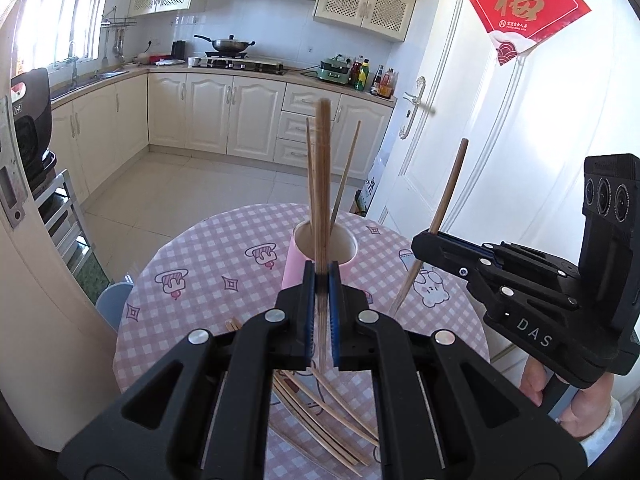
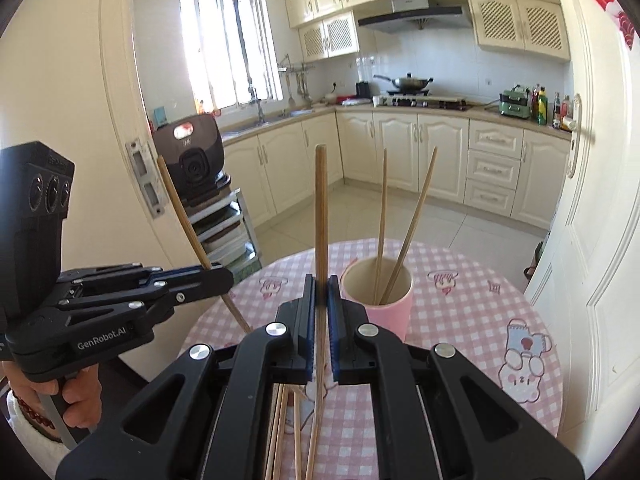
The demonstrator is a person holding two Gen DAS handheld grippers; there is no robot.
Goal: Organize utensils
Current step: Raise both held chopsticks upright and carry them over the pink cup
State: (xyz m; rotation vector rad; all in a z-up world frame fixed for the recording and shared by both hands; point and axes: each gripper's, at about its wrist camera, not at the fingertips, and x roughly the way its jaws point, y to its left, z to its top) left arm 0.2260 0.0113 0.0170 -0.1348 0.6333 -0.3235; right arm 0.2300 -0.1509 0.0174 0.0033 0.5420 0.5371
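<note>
- Left gripper [image 1: 321, 280] was clenched on a chopstick [image 1: 322, 184] standing upright between its jaws
- Right gripper [image 2: 320, 286] likewise gripped a second chopstick [image 2: 321, 216], upright between its pads
- Beyond both jaws stood the pink cup [image 2: 390, 312], two chopsticks inside
- Loose chopsticks [image 1: 328, 420] lay beneath the jaws on the checked tablecloth [image 2: 460, 320]

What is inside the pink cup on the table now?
Inside the pink cylindrical cup, two thin wooden chopsticks stand leaning against its cream inner wall. The cup's bottom is hidden by its rim, so anything lying flat there cannot be seen.
</note>
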